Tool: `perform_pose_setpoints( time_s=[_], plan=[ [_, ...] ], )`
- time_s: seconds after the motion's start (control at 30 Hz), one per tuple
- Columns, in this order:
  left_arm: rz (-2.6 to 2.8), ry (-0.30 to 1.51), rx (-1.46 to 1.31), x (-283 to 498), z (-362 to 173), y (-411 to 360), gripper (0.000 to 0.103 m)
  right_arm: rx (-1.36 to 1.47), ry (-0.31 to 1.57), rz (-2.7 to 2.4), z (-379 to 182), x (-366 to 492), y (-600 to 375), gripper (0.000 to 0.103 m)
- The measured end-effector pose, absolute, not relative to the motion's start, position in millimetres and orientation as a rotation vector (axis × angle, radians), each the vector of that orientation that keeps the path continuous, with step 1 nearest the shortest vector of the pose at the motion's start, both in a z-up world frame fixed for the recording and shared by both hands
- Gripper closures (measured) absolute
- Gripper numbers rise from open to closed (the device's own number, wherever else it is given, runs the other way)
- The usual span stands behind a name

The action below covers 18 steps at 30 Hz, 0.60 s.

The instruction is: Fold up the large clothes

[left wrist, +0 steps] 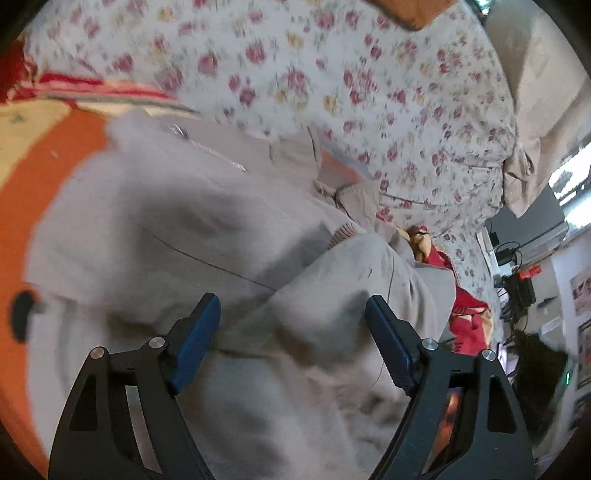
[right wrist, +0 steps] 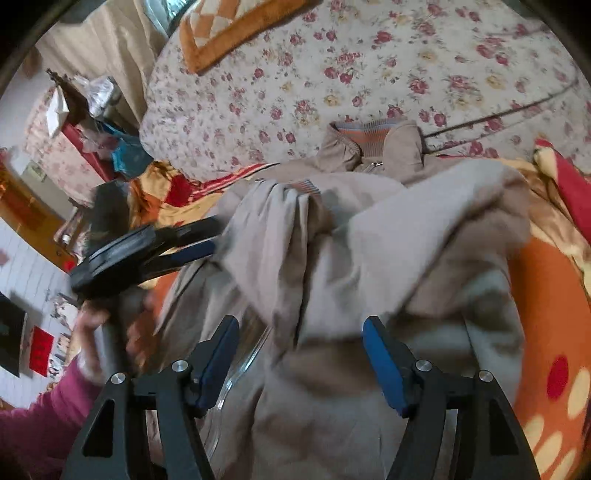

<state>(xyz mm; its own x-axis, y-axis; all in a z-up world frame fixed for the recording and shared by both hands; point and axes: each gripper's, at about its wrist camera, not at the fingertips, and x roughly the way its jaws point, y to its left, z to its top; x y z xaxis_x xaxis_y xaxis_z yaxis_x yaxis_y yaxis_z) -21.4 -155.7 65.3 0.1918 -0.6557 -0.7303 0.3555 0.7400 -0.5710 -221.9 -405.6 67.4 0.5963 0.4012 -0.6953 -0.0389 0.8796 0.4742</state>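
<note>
A large beige zip-up jacket lies rumpled on an orange patterned blanket on the bed. In the right wrist view the jacket shows its striped collar at the far end and one side folded over the body. My left gripper is open just above the jacket, nothing between its blue pads. It also shows from the side in the right wrist view, at the jacket's left edge. My right gripper is open over the jacket's near part, empty.
A floral quilt covers the far half of the bed, with an orange checked cushion on it. The orange blanket spreads to the right. Cluttered furniture stands beyond the bed's left side.
</note>
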Motion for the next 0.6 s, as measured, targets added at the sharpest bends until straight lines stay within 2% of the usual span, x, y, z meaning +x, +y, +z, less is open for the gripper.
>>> perform_pose_setpoints(
  time_s=[0.13,0.2,0.23,0.33,0.5,0.53,0.57,0.6],
  plan=[
    [-0.769,1.218,-0.319,-21.2,56.1,-185.4,0.023,0.47,0.869,0.265,70.6,-238.7,-406.7,0.036],
    [-0.822,1.245,-0.356,-22.9,54.7,-195.1,0.054,0.49,0.867,0.257,69.2,-241.3,-409.8,0.036],
    [-0.829,1.242,-0.347,-24.8,60.5,-200.2,0.075,0.503,0.865,0.252,68.2,-242.7,-412.4,0.036],
    [-0.809,1.098,-0.308,-33.8,91.0,-193.4,0.091,0.529,0.855,0.248,69.3,-245.0,-415.1,0.036],
    [-0.538,0.752,-0.393,-53.9,145.1,-125.3,0.092,0.494,0.839,0.24,71.0,-247.5,-409.0,0.036],
    [-0.451,0.704,-0.386,-57.3,146.8,-113.4,0.09,0.48,0.839,0.227,70.2,-247.9,-408.0,0.036],
    [-0.395,0.717,-0.352,-55.5,142.7,-110.3,0.08,0.466,0.841,0.215,68.8,-247.7,-406.7,0.036],
    [-0.373,0.813,-0.287,-46.5,130.0,-112.3,0.072,0.451,0.848,0.197,66.6,-246.7,-405.4,0.036]
  ],
)
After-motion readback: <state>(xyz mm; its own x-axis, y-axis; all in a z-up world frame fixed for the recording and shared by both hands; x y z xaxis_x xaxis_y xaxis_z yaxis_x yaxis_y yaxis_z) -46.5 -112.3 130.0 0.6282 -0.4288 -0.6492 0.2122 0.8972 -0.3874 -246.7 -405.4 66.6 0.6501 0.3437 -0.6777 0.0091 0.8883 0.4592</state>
